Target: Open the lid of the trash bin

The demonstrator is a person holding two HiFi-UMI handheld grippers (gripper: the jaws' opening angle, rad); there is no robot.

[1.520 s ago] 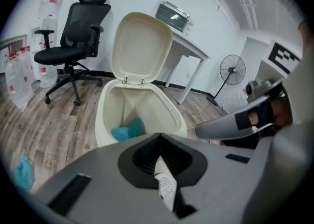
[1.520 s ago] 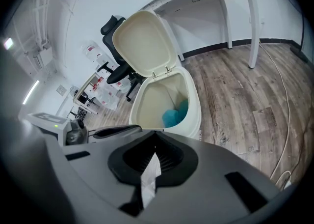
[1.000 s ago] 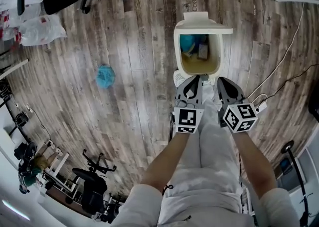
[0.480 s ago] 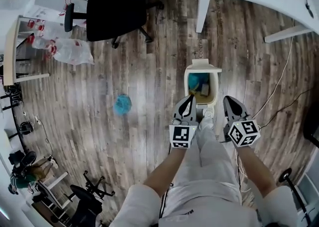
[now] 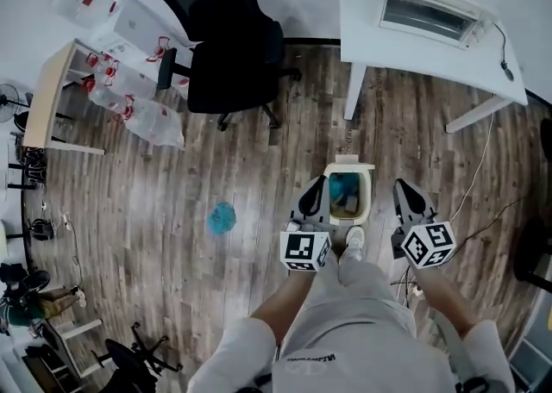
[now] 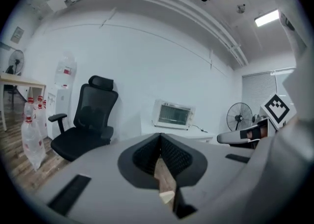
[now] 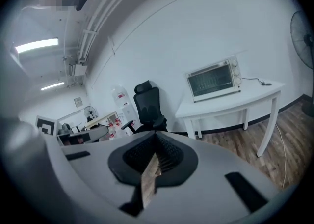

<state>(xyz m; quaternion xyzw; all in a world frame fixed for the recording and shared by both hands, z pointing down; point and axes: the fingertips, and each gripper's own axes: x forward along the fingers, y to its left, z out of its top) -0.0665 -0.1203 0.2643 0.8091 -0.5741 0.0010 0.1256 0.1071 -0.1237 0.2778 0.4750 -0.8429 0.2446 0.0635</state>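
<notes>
Bin position: the trash bin (image 5: 371, 195) is seen on the wood floor, at 12 o'clock of the person's shoe (image 5: 354, 240) and between the two grippers.
Lid: the lid (image 5: 349, 161) is found raised at the bin's 12 o'clock edge; blue and brown contents are exposed.
Left gripper: the left gripper (image 5: 316, 186) (image 6: 160, 139) is clenched on nothing and held at the bin's 9 o'clock.
Right gripper: the right gripper (image 5: 404, 186) (image 7: 156, 140) is likewise closed and empty, at the bin's 3 o'clock, apart from it.
Step in hand: the opening is judged essentially complete. Whether a pedal is pressed by the shoe cannot be told.
Next move: no grasp is judged necessary; only confirmation that the lid holds upright unaided.
Surroundings: a blue crumpled item (image 5: 221, 218) is noted well apart at the bin's 9 o'clock, an office chair (image 5: 233, 46) at 11 o'clock.
</notes>
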